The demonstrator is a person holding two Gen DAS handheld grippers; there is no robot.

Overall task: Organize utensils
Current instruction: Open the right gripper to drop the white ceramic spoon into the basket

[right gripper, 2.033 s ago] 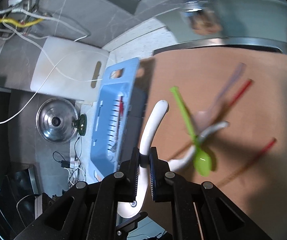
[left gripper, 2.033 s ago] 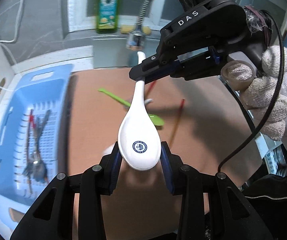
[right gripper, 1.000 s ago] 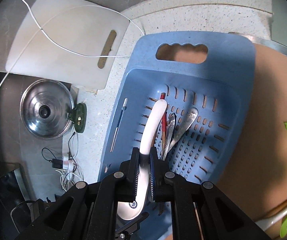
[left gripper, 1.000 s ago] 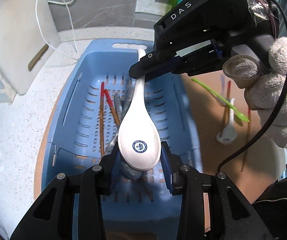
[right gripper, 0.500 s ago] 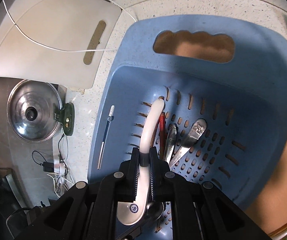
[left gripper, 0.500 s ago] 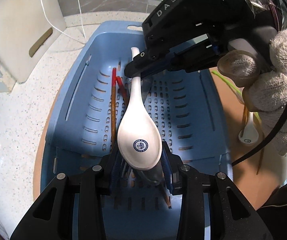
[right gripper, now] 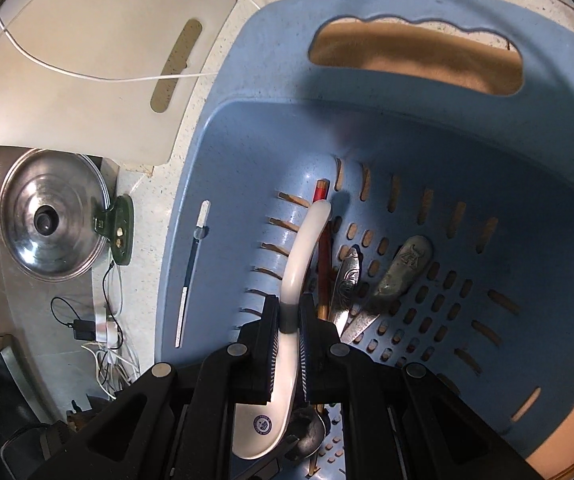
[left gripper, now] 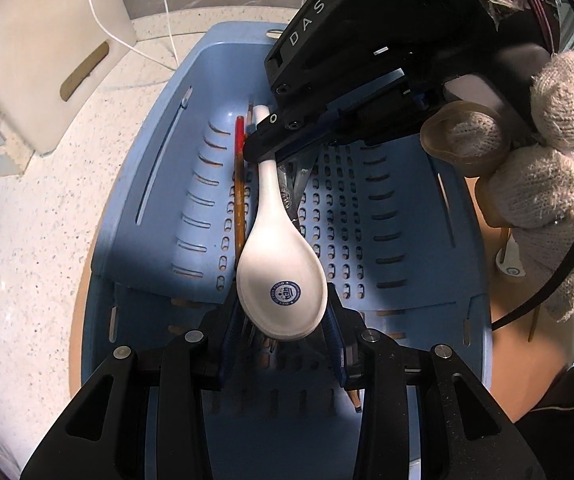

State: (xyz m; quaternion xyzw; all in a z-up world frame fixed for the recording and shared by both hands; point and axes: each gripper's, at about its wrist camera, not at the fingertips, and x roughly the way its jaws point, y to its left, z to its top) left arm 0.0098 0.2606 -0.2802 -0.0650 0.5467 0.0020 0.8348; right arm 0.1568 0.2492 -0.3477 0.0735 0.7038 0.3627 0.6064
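One white ceramic spoon [left gripper: 281,280] sits at the centre of the left wrist frame above one blue basket [left gripper: 155,184], and a second white spoon [left gripper: 511,266] shows at the right edge. In the right wrist frame, two metal utensil handles [right gripper: 403,270] and one red-tipped chopstick [right gripper: 320,216] lie in the basket's middle. One cutting board [right gripper: 87,60] and one steel lid [right gripper: 53,220] occupy the left side.

Glossy white ceramic soup spoon [left gripper: 279,280], matt blue perforated plastic basket [left gripper: 399,216], shiny steel pot lid [right gripper: 53,222], speckled stone-look counter [left gripper: 27,240], knitted cloth glove [left gripper: 543,184].
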